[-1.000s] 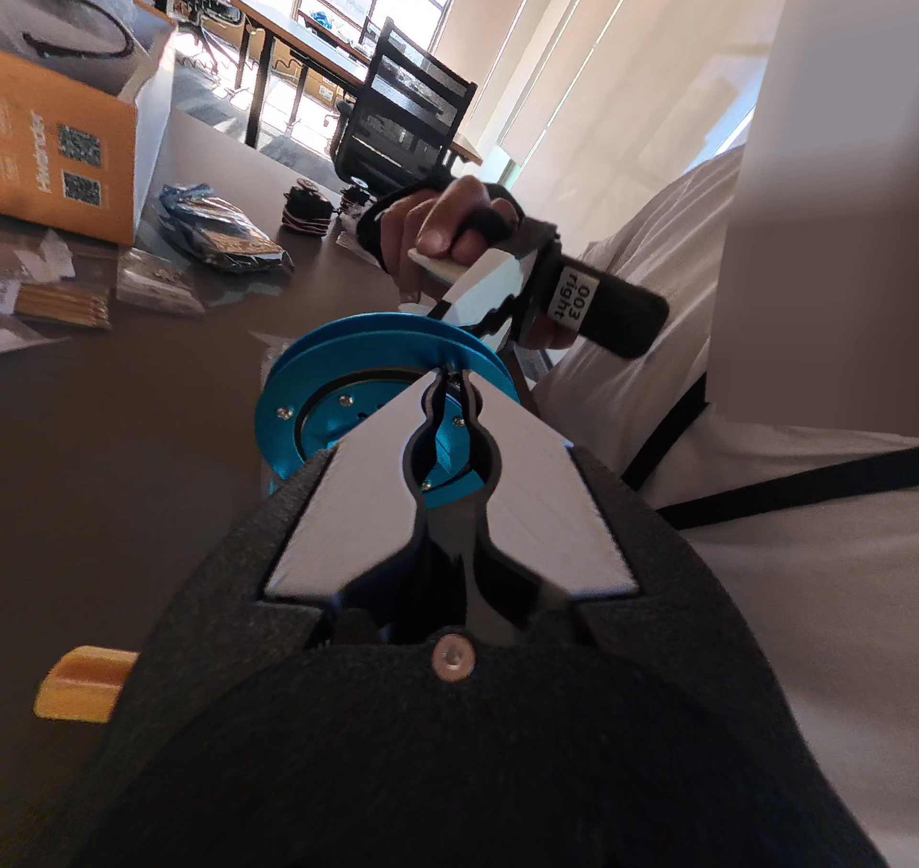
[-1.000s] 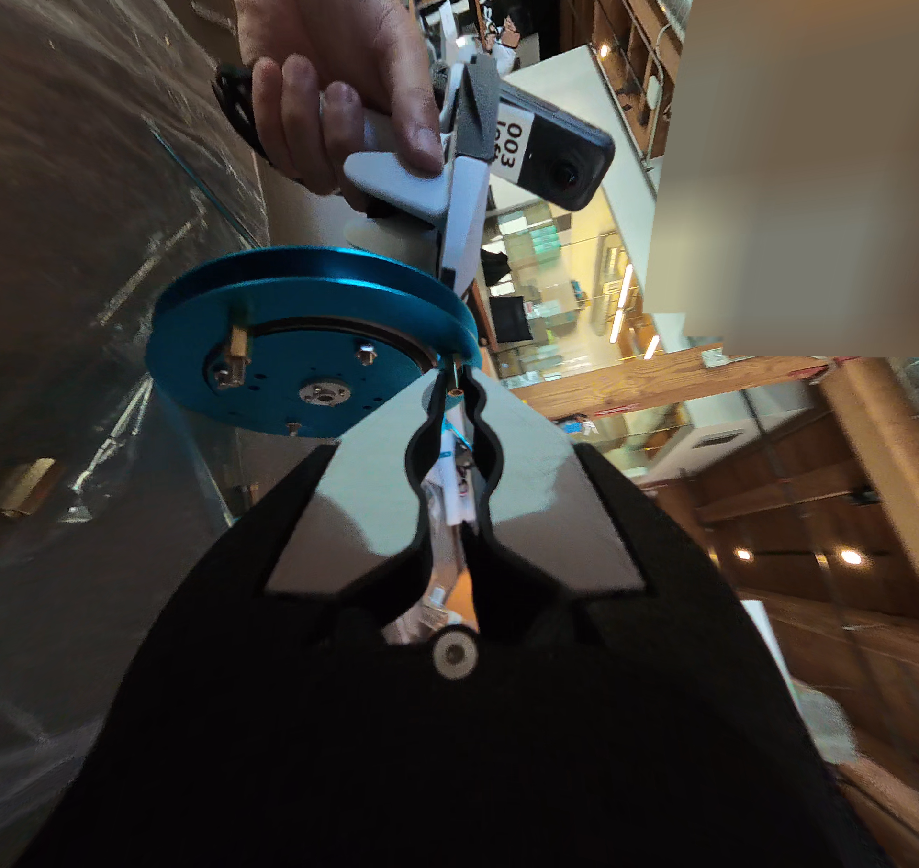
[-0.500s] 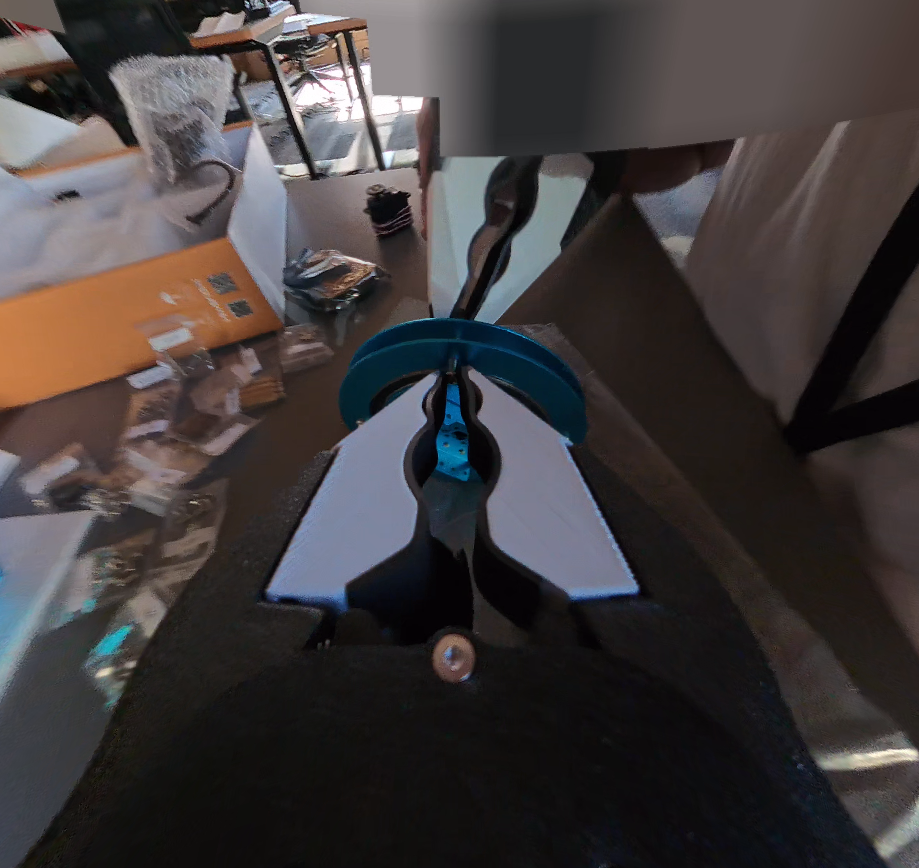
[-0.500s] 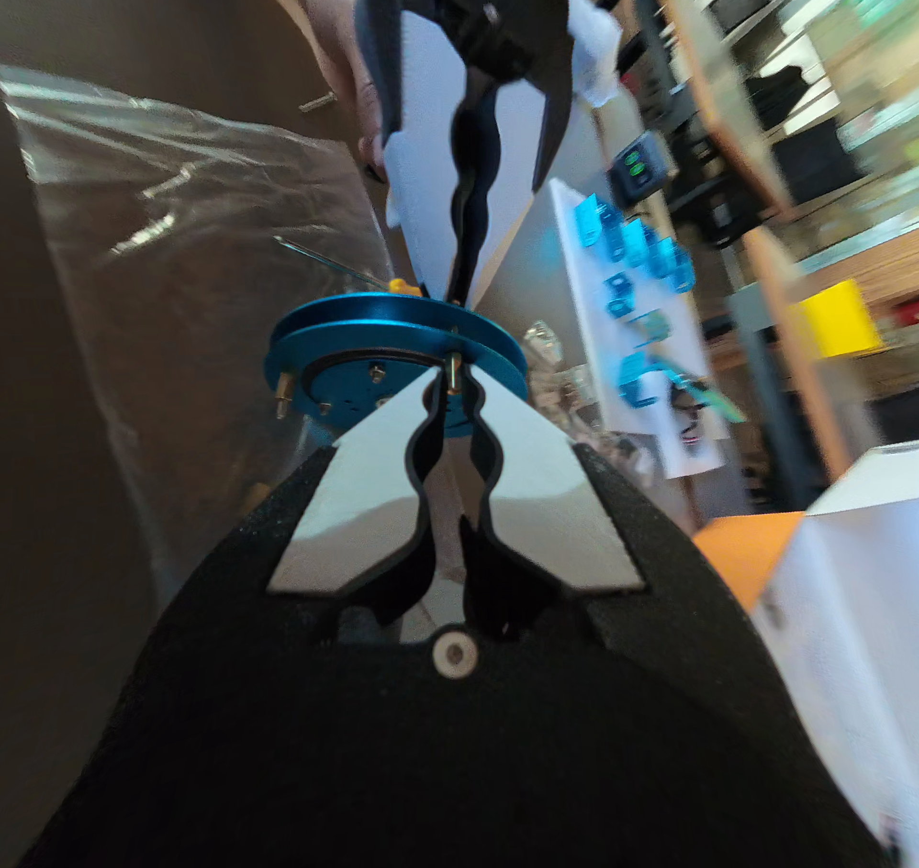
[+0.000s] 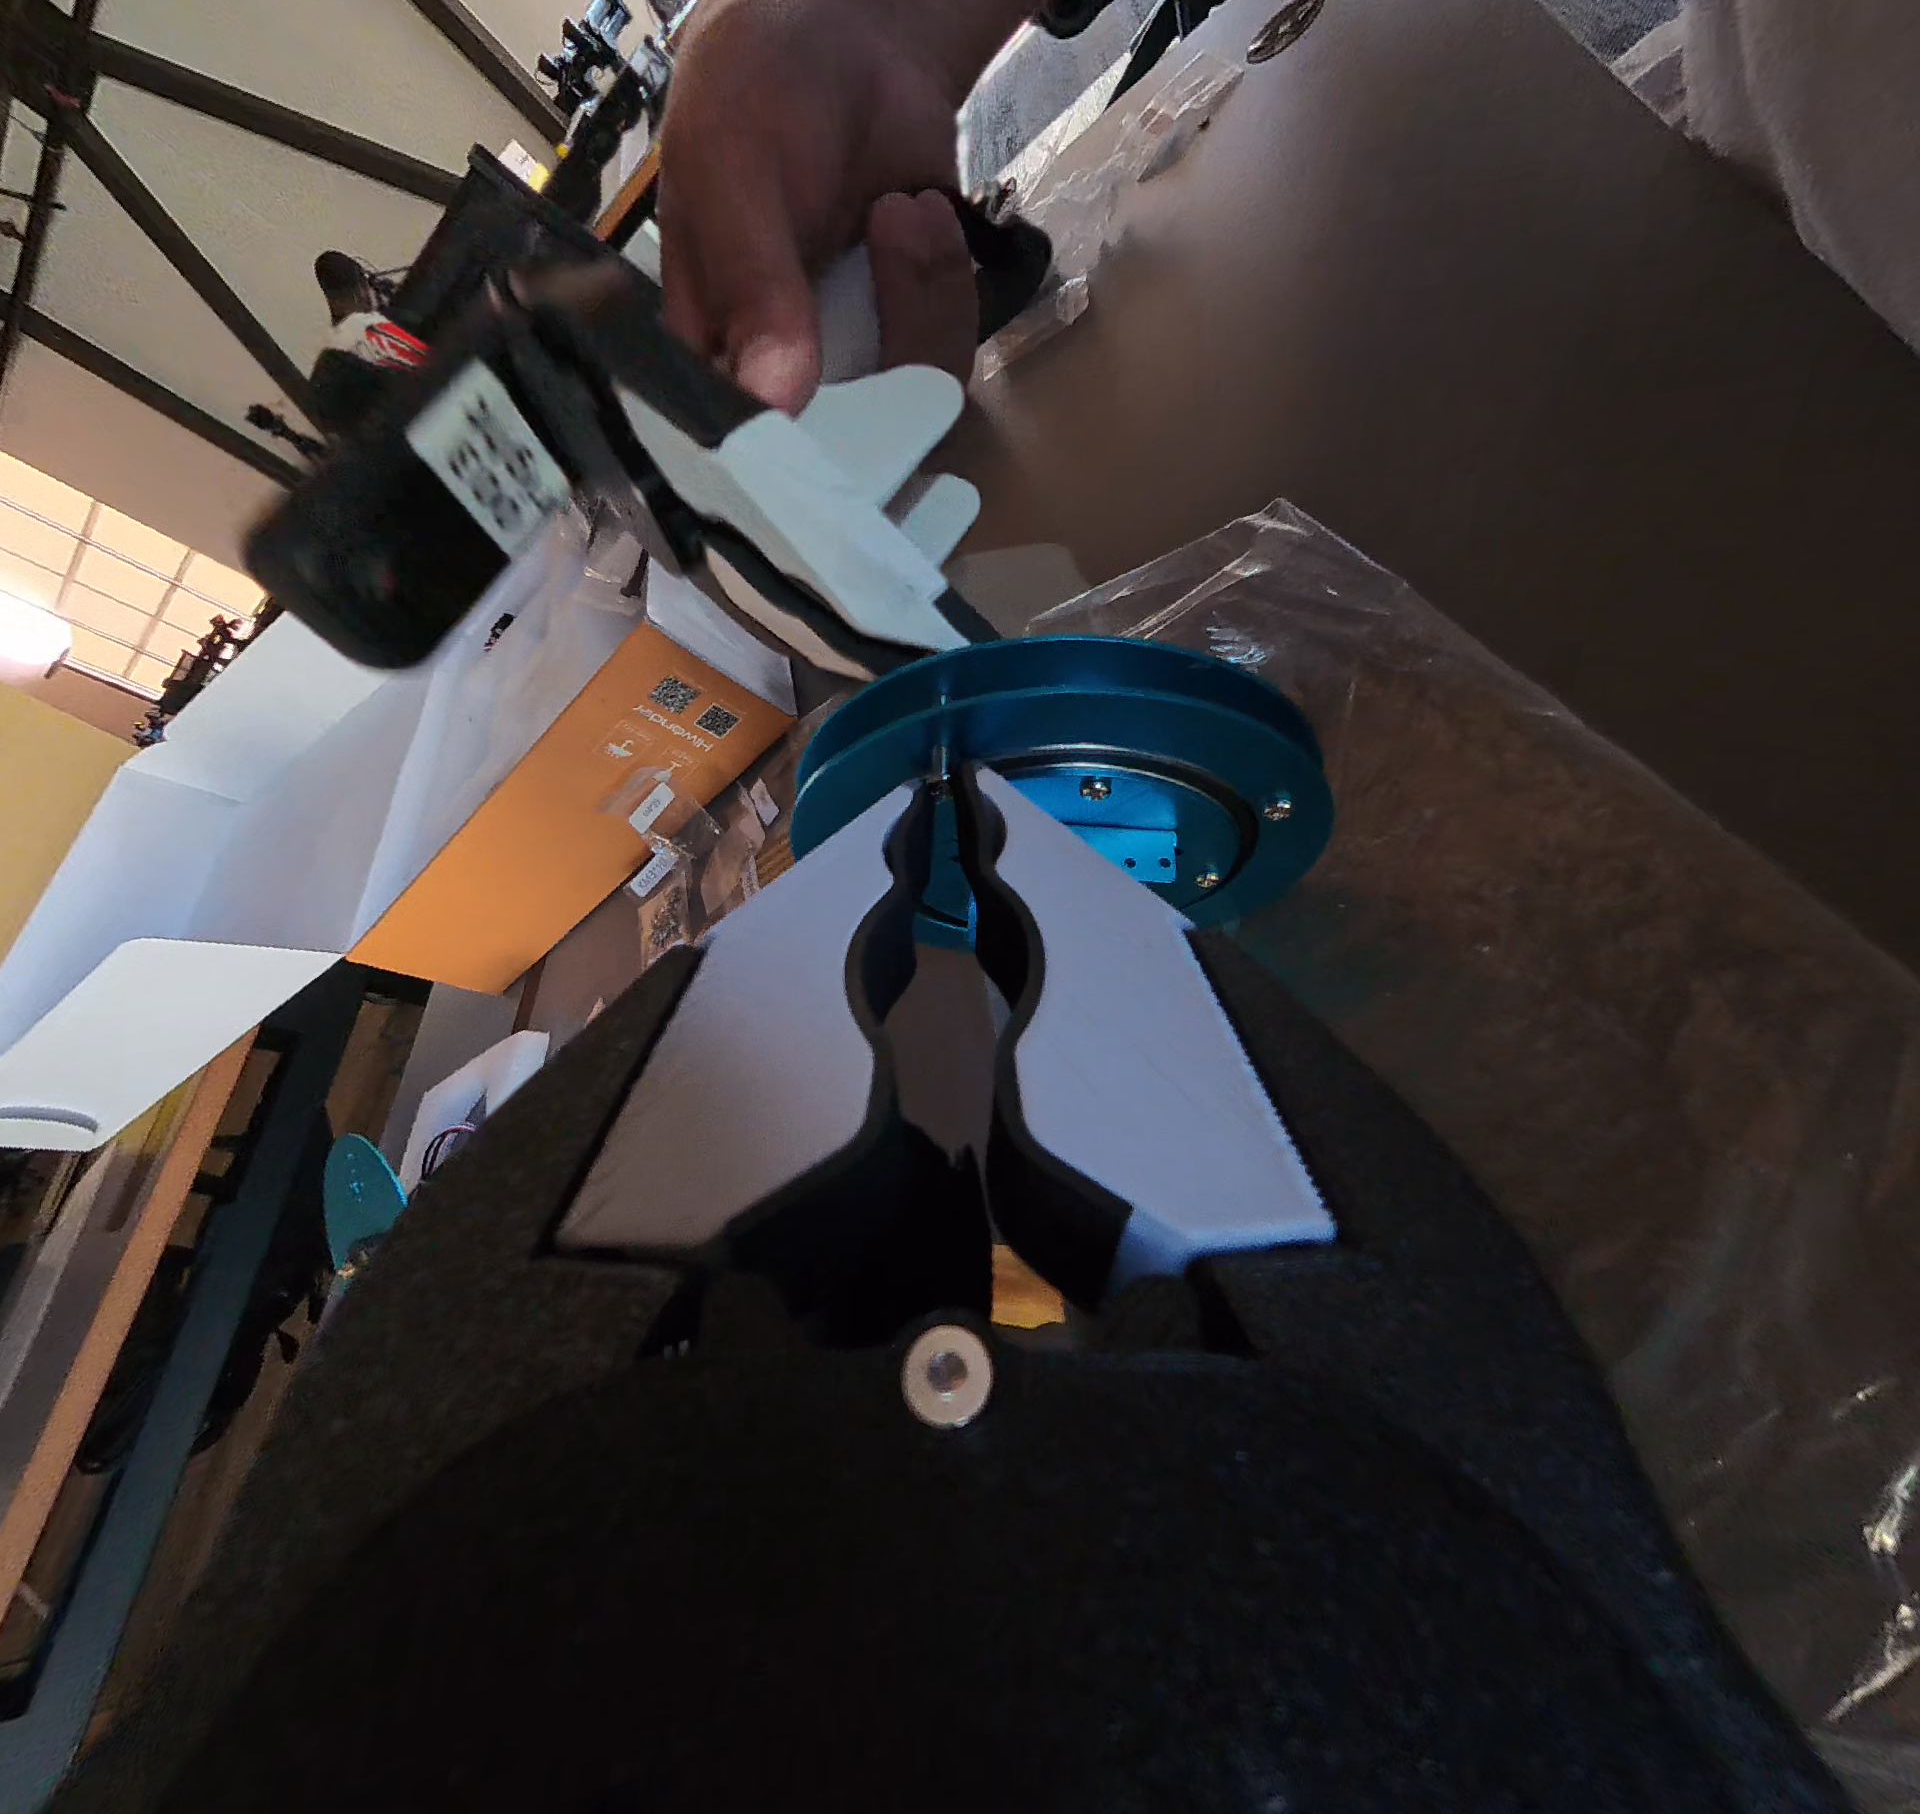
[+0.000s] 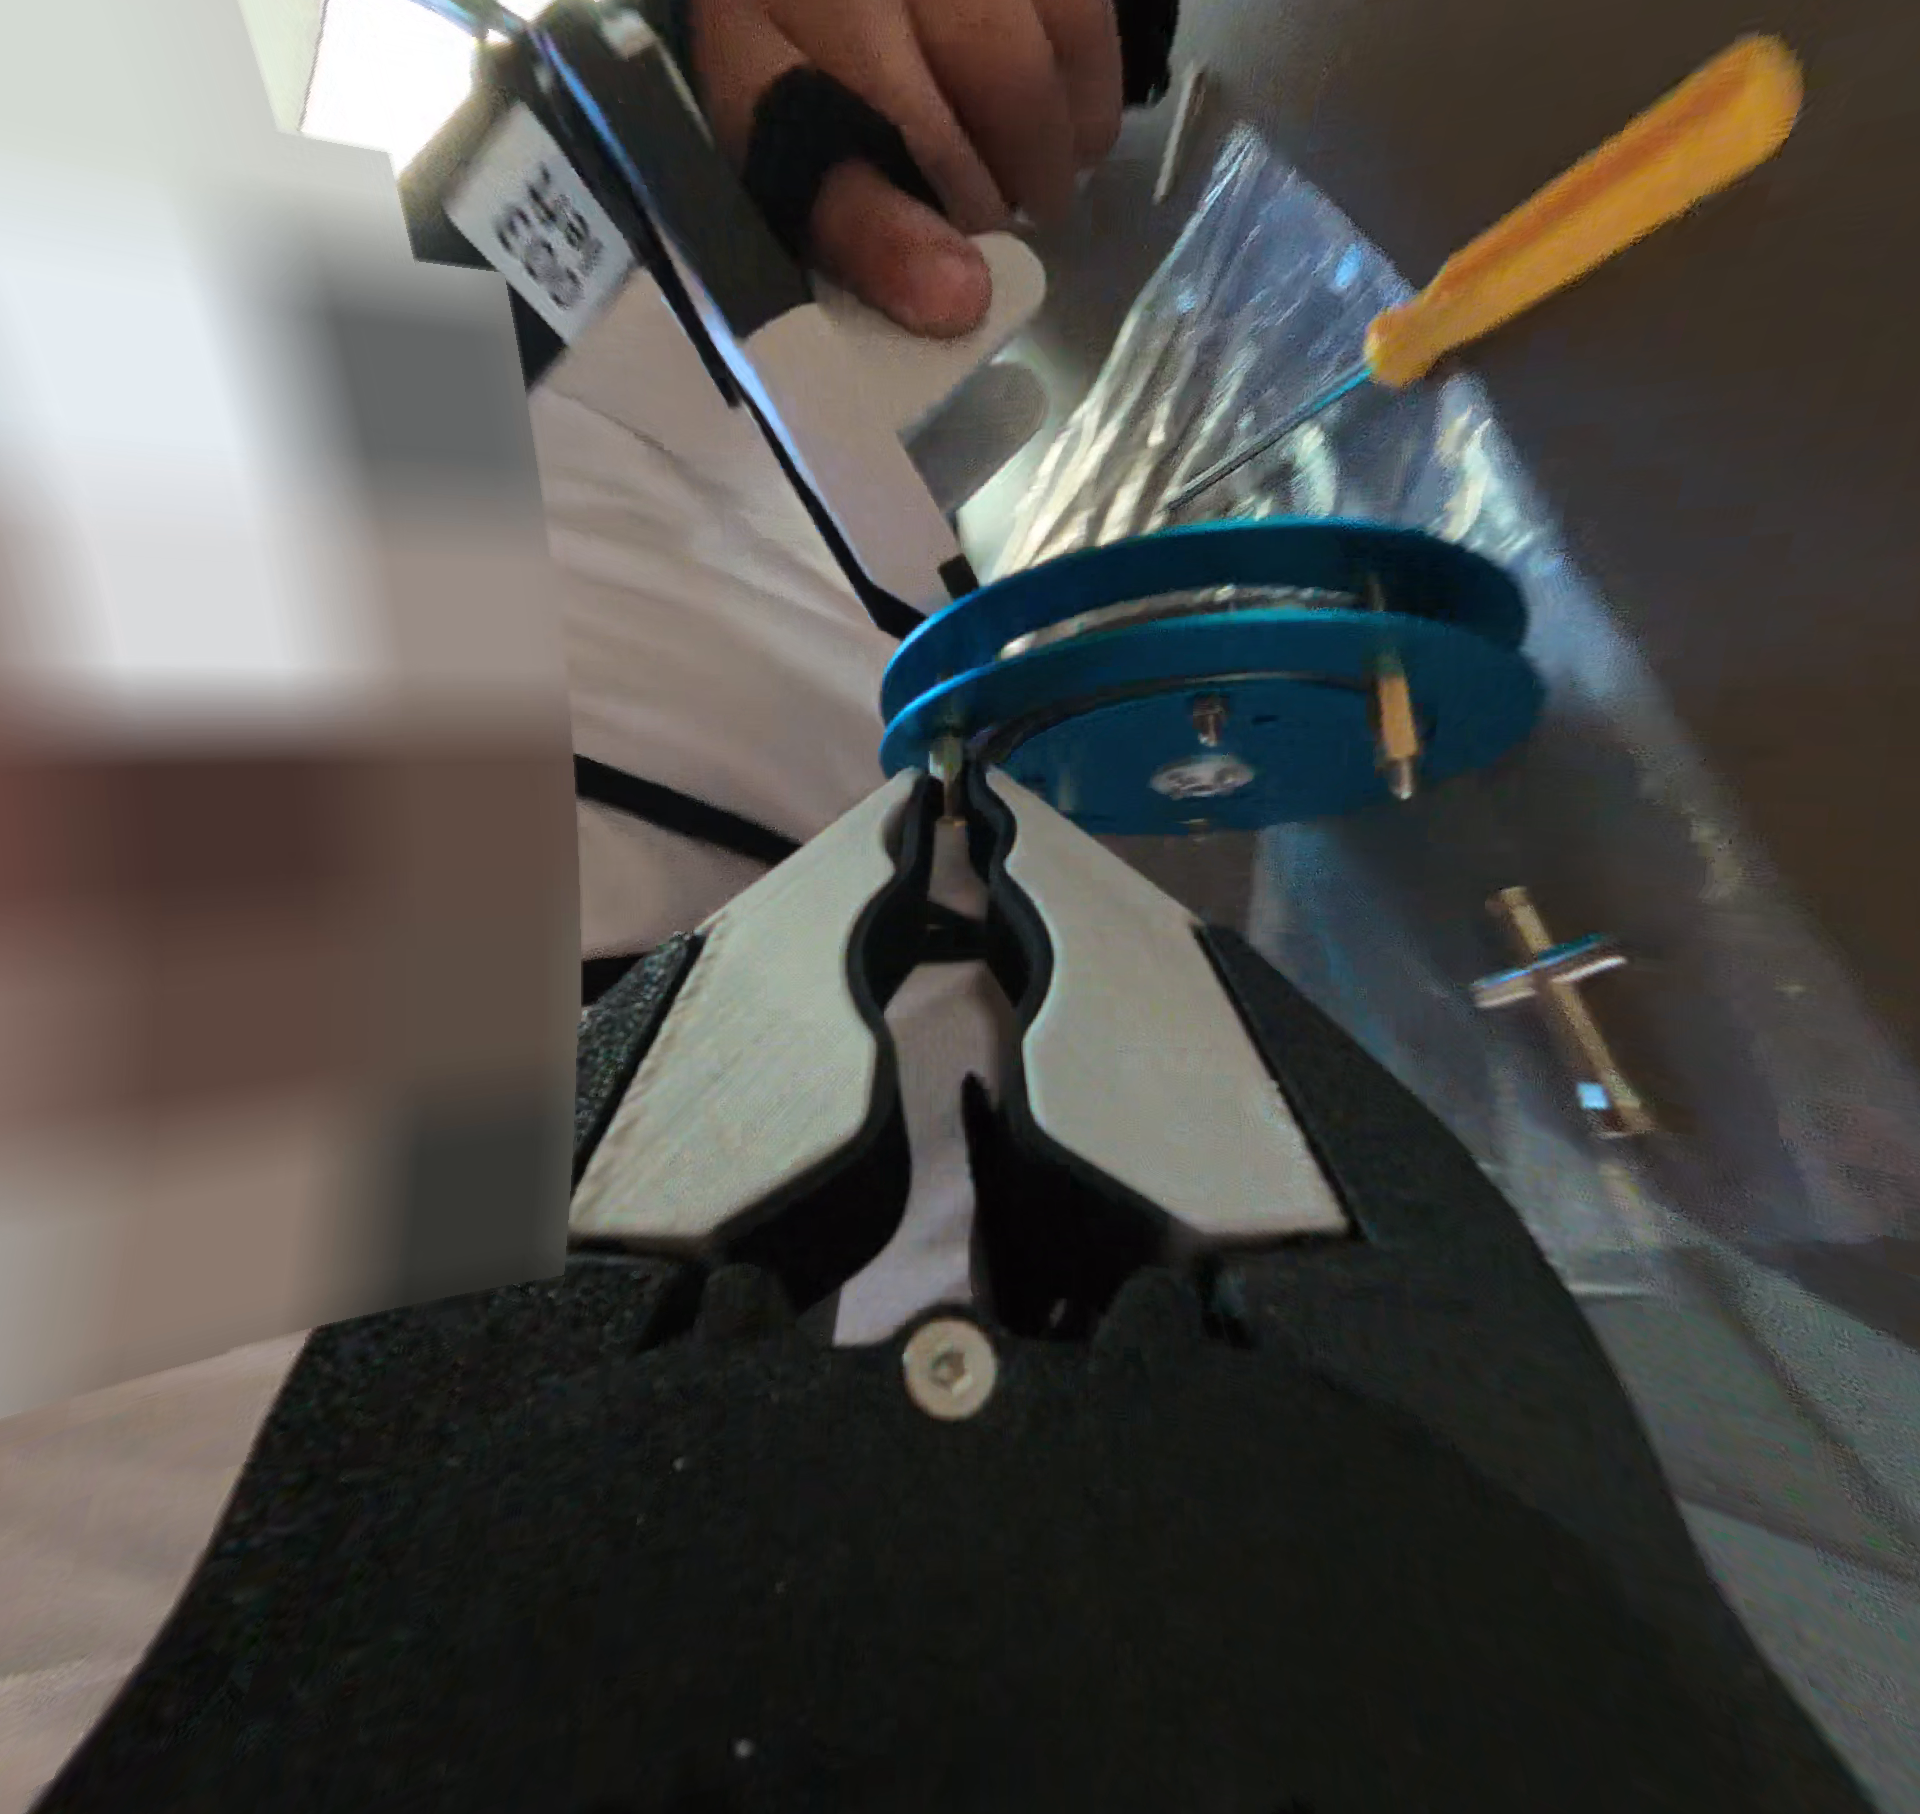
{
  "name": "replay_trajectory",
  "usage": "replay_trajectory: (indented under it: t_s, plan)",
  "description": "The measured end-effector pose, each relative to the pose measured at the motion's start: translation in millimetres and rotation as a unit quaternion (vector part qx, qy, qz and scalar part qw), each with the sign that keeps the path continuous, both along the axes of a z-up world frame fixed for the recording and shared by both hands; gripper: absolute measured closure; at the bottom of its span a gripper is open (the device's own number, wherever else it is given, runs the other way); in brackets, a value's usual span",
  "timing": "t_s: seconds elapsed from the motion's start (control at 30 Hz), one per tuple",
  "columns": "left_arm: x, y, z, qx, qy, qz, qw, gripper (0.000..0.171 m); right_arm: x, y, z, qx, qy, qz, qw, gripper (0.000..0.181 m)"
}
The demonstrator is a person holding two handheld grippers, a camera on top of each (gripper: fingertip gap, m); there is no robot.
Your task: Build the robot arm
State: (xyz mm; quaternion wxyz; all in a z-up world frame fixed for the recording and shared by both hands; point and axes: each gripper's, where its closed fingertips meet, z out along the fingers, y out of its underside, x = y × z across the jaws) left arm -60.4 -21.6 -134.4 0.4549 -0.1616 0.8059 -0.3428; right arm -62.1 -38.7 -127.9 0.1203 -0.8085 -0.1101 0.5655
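Table (image 5: 1507, 330) newly steep behind both tongs-held blue disc assembly (image 5: 1060, 715).

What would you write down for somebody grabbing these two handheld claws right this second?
Left claw: shut on a small post at the rim of the blue double-disc wheel.
Right claw: shut on a brass post at the opposite rim of the same wheel.
The wheel is held in the air between both claws, above a clear plastic bag on the brown table.
An orange-handled screwdriver lies on the bag; a metal cross-shaped tool lies near it.
An orange box sits farther off.
What has been done and what is left: cannot tell.
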Motion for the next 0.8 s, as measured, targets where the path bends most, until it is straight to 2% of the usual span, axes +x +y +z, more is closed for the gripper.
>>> replay_trajectory:
  t_s: [0.07, 0.13, 0.17, 0.23, 0.3, 0.33, 0.4, 0.53, 0.6, 0.63, 0.67, 0.73, 0.77, 0.8]
  plan:
    - [-1, -2, 0, 0.005, -0.004, -0.006, 1.000, 0.170, -3, -4, 2, -0.079, 0.073, 0.005, 0.994, 0.176]
    - [0, 0, 0, -0.007, 0.003, 0.002, 1.000, 0.169, -4, -3, 2, -0.100, 0.104, 0.000, 0.990, 0.176]
    - [3, 4, 0, -0.022, 0.013, 0.013, 1.000, 0.169, -2, 1, 2, -0.074, 0.090, -0.009, 0.993, 0.175]
    - [6, 9, 0, -0.071, 0.041, 0.022, 0.996, 0.169, 0, 7, -2, 0.051, 0.002, -0.012, 0.999, 0.175]
    - [6, 9, 0, -0.132, 0.082, 0.017, 0.988, 0.169, 3, 10, -3, 0.198, -0.123, 0.004, 0.972, 0.162]
    - [7, 10, 0, -0.159, 0.101, 0.019, 0.982, 0.169, 6, 12, -5, 0.263, -0.191, 0.012, 0.946, 0.162]
    - [7, 10, 0, -0.207, 0.139, 0.020, 0.968, 0.169, 12, 15, -8, 0.370, -0.327, 0.034, 0.869, 0.163]
    - [4, 9, 0, -0.260, 0.189, 0.024, 0.947, 0.168, 14, 19, -8, 0.481, -0.501, 0.065, 0.716, 0.171]
    - [4, 9, 0, -0.263, 0.199, 0.031, 0.943, 0.168, 13, 20, -8, 0.501, -0.544, 0.072, 0.669, 0.174]
    - [4, 10, 0, -0.258, 0.198, 0.037, 0.945, 0.168, 14, 21, -8, 0.501, -0.560, 0.073, 0.656, 0.174]
    - [4, 10, 0, -0.248, 0.193, 0.041, 0.949, 0.169, 15, 22, -8, 0.494, -0.570, 0.072, 0.652, 0.174]
    - [5, 11, -1, -0.199, 0.157, 0.048, 0.966, 0.169, 16, 22, -9, 0.460, -0.567, 0.062, 0.680, 0.176]
    - [6, 11, -1, -0.166, 0.131, 0.053, 0.976, 0.169, 17, 22, -10, 0.436, -0.551, 0.052, 0.710, 0.176]
    - [6, 11, -1, -0.128, 0.103, 0.056, 0.985, 0.169, 18, 22, -12, 0.401, -0.518, 0.039, 0.755, 0.177]
